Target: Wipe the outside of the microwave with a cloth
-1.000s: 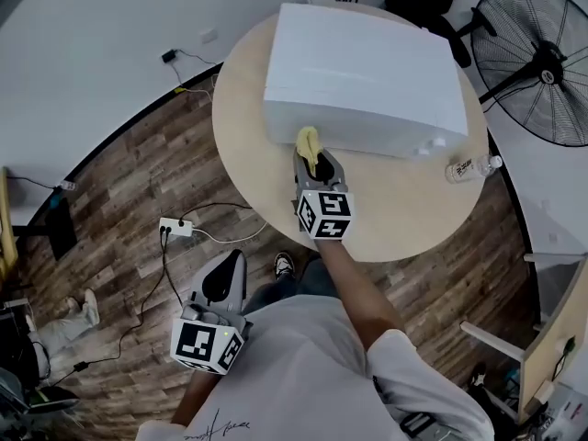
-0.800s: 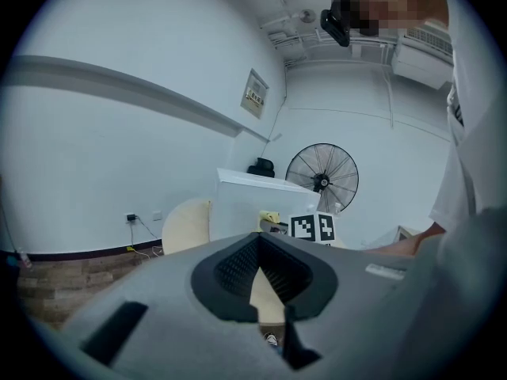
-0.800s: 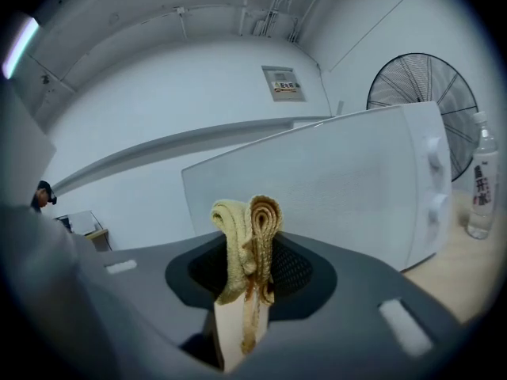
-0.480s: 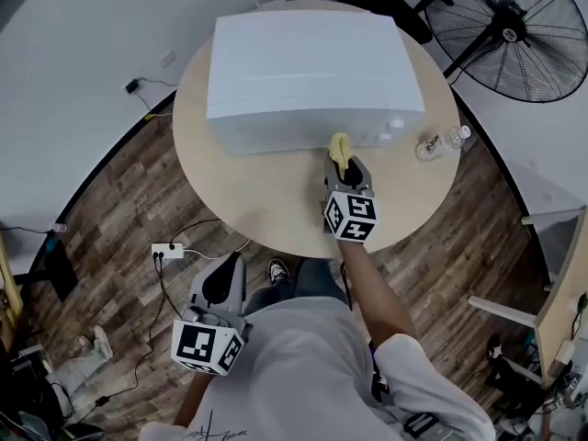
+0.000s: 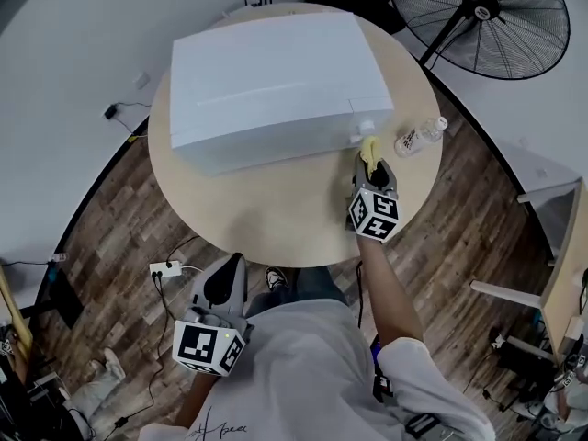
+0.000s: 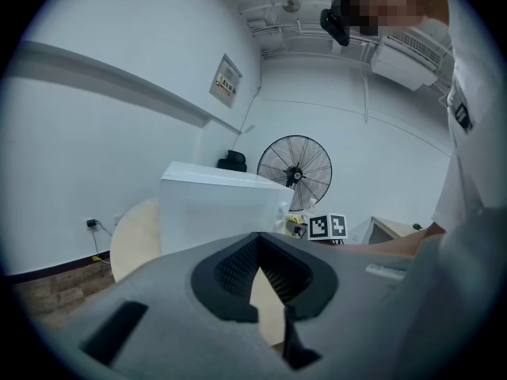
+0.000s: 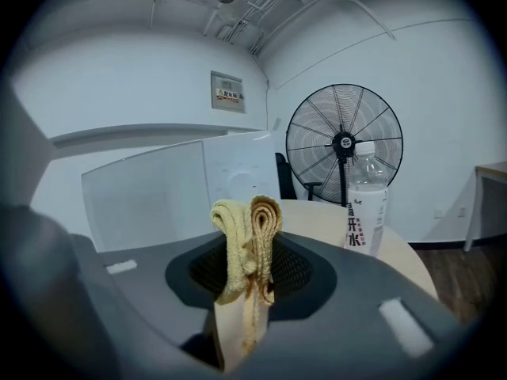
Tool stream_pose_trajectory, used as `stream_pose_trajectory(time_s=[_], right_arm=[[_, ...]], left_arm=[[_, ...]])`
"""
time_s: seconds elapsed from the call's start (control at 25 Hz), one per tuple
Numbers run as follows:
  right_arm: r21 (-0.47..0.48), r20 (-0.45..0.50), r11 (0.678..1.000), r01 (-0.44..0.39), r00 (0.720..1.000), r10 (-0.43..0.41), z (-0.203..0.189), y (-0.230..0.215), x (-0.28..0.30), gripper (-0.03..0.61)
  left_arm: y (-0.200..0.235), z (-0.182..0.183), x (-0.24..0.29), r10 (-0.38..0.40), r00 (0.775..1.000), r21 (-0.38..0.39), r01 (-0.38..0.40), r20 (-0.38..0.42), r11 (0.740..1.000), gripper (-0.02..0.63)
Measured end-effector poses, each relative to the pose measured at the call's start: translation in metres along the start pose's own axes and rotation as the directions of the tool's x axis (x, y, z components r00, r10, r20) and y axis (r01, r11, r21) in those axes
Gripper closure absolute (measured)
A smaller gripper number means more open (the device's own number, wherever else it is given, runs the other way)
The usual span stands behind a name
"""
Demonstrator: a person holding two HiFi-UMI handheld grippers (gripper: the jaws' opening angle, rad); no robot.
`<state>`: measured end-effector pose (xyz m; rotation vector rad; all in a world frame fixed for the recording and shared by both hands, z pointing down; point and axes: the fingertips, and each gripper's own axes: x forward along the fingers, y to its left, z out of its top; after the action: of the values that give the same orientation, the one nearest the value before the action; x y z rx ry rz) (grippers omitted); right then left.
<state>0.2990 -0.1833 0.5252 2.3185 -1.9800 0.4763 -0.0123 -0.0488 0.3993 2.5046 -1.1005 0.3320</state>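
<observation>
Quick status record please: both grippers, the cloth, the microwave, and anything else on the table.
left gripper: shut, empty, held low off the table near the person's body
right gripper: shut on cloth
cloth: yellow, folded, at the microwave's front right corner; contact unclear
microwave: white, door closed, on the round table
bottle: clear, on the table, right of the microwave
fan: on the floor beyond the table

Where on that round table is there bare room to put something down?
Free: the broad strip of round wooden table between the front of the white box-shaped microwave and the near edge. Crowded: the microwave's front right corner, where the right gripper holds a folded yellow cloth beside a clear plastic bottle.
</observation>
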Motion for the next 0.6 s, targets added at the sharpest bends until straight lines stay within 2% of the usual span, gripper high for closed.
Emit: stream_pose_trajectory(time_s=[0.28, 0.6], right_arm=[[0.004, -0.017, 0.998, 0.058, 0.998, -0.057, -0.005, -0.036, 0.017, 0.454], [0.01, -0.012, 0.998, 0.058, 0.998, -0.058, -0.017, -0.026, 0.029, 0.455]], left_arm=[[-0.005, 0.005, 0.021, -0.014, 1.0, 0.005, 0.014, -0.02, 1.0, 0.623], [0.005, 0.005, 0.025, 0.004, 0.999, 0.002, -0.004, -0.036, 1.0, 0.623]])
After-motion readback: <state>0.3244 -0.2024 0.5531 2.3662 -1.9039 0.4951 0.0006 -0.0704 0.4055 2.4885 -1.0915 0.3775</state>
